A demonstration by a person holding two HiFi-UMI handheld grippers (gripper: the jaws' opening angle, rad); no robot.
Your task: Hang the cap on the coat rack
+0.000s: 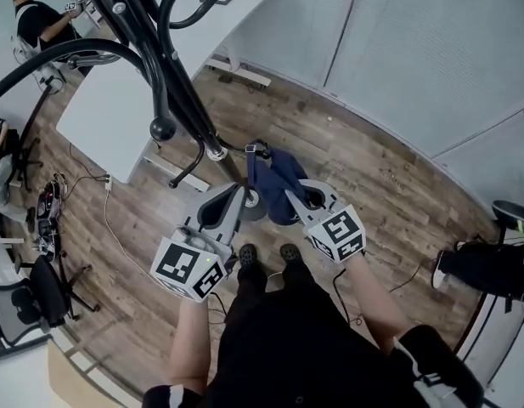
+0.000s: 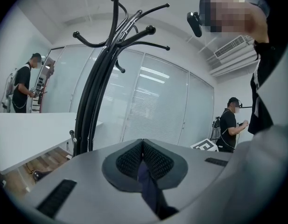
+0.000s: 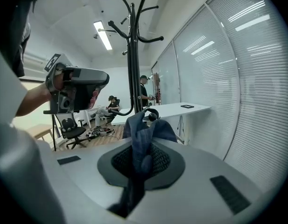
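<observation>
A dark blue cap (image 1: 274, 177) hangs low over the wood floor, stretched between my two grippers. My left gripper (image 1: 243, 194) is shut on a thin strip of the cap (image 2: 151, 190), pinched between its pads. My right gripper (image 1: 294, 195) is shut on a thicker fold of the cap (image 3: 144, 134), which bunches up over its jaws. The black coat rack (image 1: 172, 66) rises just beyond and left of the cap, its curved hooks spreading overhead. In the left gripper view the coat rack (image 2: 90, 111) stands left of centre; in the right gripper view the coat rack (image 3: 133, 69) stands straight ahead.
A white table (image 1: 117, 100) stands behind the rack. An office chair (image 1: 41, 291) and floor cables lie at the left. One person (image 1: 36, 19) stands at the far left, and another person's legs (image 1: 491, 266) show at the right. A glass wall with blinds (image 1: 414, 49) runs along the back right.
</observation>
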